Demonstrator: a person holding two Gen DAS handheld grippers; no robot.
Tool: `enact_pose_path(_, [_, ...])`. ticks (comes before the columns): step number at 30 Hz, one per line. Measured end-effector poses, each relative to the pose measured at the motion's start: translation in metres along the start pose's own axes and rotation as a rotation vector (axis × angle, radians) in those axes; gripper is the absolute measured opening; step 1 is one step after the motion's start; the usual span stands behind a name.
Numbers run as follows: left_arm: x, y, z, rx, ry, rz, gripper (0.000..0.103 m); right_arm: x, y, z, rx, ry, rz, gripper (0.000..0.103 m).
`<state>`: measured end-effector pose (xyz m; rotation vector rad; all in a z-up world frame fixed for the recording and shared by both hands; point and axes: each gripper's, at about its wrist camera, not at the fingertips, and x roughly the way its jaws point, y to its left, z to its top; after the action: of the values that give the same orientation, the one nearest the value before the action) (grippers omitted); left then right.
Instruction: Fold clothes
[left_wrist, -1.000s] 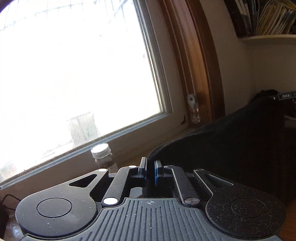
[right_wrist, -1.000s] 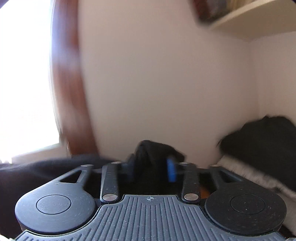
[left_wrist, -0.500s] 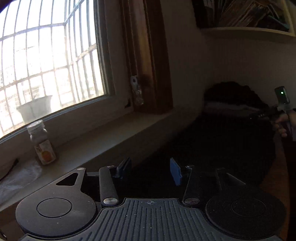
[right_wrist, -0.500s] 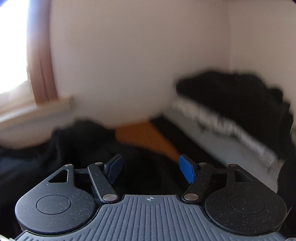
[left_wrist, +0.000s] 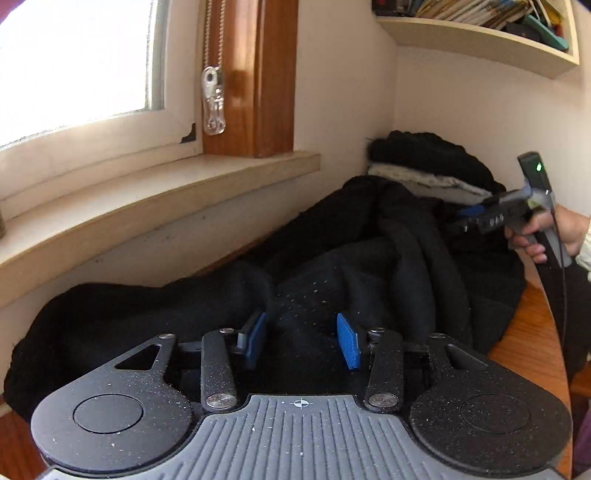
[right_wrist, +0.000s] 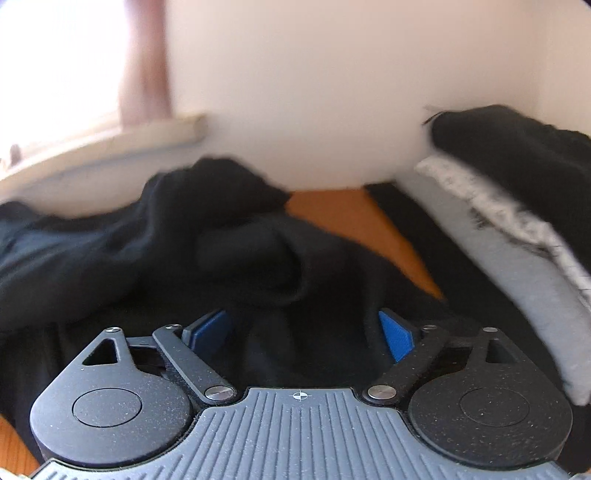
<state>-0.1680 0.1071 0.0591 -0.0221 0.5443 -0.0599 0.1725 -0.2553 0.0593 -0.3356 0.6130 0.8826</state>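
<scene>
Fabric of the black garment (left_wrist: 332, 266) looks thick, soft and limp, a fleece or knit that will sag and drag rather than hold a shape, and it seems light enough for two pinches. It lies crumpled across the orange-brown worktop (left_wrist: 524, 332), filling the middle of the left wrist frame and running under the window sill (left_wrist: 147, 206) at left. Edges and seams are hard to pick out in the dark rumples, so I judge a raised ridge or an outer hem the safest hold, one at each end.

The left tool (left_wrist: 301, 338) has its blue pads spread, cloth beneath them but not pinched. The right tool (right_wrist: 301, 332) has just been opening and stands wide above a bump of the same cloth, gripping nothing. A folded stack (right_wrist: 517, 177) sits at right by the wall.
</scene>
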Motion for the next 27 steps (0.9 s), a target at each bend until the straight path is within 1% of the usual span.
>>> enact_pose_path(1, [-0.003,0.001,-0.002,0.001,0.000,0.001,0.047,0.003,0.005,-0.001,-0.024,0.018,-0.001,0.088])
enact_pose_path(2, [-0.006,0.002,-0.003,0.002,-0.001,0.002,0.047,0.003,0.007,-0.002,-0.027,0.015,-0.009,0.087])
enact_pose_path(3, [-0.008,0.003,-0.004,0.005,-0.002,0.004,0.047,0.001,0.008,-0.003,-0.016,0.008,-0.013,0.083])
enact_pose_path(4, [-0.010,0.005,-0.005,0.000,-0.004,0.003,0.047,-0.002,0.008,-0.005,-0.003,0.000,-0.017,0.073])
enact_pose_path(5, [-0.011,0.008,-0.005,-0.010,-0.007,0.001,0.047,-0.005,0.008,-0.007,0.002,-0.009,-0.026,0.067])
enact_pose_path(7, [-0.013,0.012,-0.007,-0.032,-0.009,-0.010,0.046,-0.012,0.007,-0.009,-0.007,-0.023,-0.082,0.032])
enact_pose_path(8, [-0.014,0.014,-0.007,-0.040,-0.011,-0.014,0.046,-0.017,0.008,-0.009,-0.014,-0.030,-0.109,0.027])
enact_pose_path(9, [-0.014,0.015,-0.008,-0.045,-0.011,-0.016,0.046,-0.023,0.008,-0.008,-0.021,-0.038,-0.135,0.011])
enact_pose_path(10, [-0.014,0.015,-0.008,-0.047,-0.012,-0.016,0.046,-0.031,0.009,-0.006,-0.037,-0.055,-0.184,0.004])
enact_pose_path(11, [-0.015,0.015,-0.009,-0.047,-0.013,-0.015,0.046,-0.040,0.010,-0.004,-0.054,-0.076,-0.240,0.001])
enact_pose_path(12, [-0.015,0.015,-0.009,-0.048,-0.014,-0.014,0.046,-0.049,0.011,-0.002,-0.071,-0.096,-0.295,0.001])
enact_pose_path(13, [-0.016,0.015,-0.009,-0.044,-0.016,-0.011,0.046,-0.060,0.006,0.002,-0.066,-0.110,-0.327,0.001])
enact_pose_path(15, [-0.016,0.014,-0.010,-0.035,-0.018,-0.004,0.046,-0.085,-0.007,0.010,-0.046,-0.135,-0.380,0.001])
enact_pose_path(16, [-0.016,0.013,-0.009,-0.032,-0.018,-0.001,0.046,-0.097,-0.015,0.013,-0.027,-0.138,-0.389,0.001])
enact_pose_path(18, [-0.016,0.012,-0.009,-0.028,-0.020,0.003,0.046,-0.113,-0.029,0.015,0.018,-0.143,-0.343,0.002])
enact_pose_path(19, [-0.016,0.012,-0.009,-0.027,-0.021,0.004,0.046,-0.120,-0.036,0.015,0.040,-0.145,-0.317,0.006])
enact_pose_path(20, [-0.016,0.012,-0.009,-0.027,-0.021,0.005,0.046,-0.122,-0.039,0.015,0.061,-0.149,-0.279,0.007])
enact_pose_path(21, [-0.016,0.013,-0.009,-0.027,-0.022,0.005,0.046,-0.122,-0.041,0.014,0.082,-0.153,-0.237,0.011])
enact_pose_path(22, [-0.016,0.013,-0.009,-0.027,-0.023,0.005,0.046,-0.119,-0.040,0.012,0.097,-0.150,-0.195,0.022])
enact_pose_path(23, [-0.016,0.013,-0.009,-0.028,-0.025,0.004,0.046,-0.114,-0.038,0.010,0.112,-0.145,-0.152,0.029])
enact_pose_path(24, [-0.015,0.013,-0.009,-0.028,-0.026,0.003,0.046,-0.106,-0.033,0.008,0.111,-0.128,-0.111,0.041])
enact_pose_path(25, [-0.015,0.013,-0.009,-0.028,-0.027,0.003,0.046,-0.095,-0.025,0.007,0.096,-0.106,-0.079,0.045])
enact_pose_path(27, [-0.015,0.014,-0.010,-0.027,-0.027,0.002,0.046,-0.072,-0.001,0.005,0.038,-0.037,-0.037,0.047])
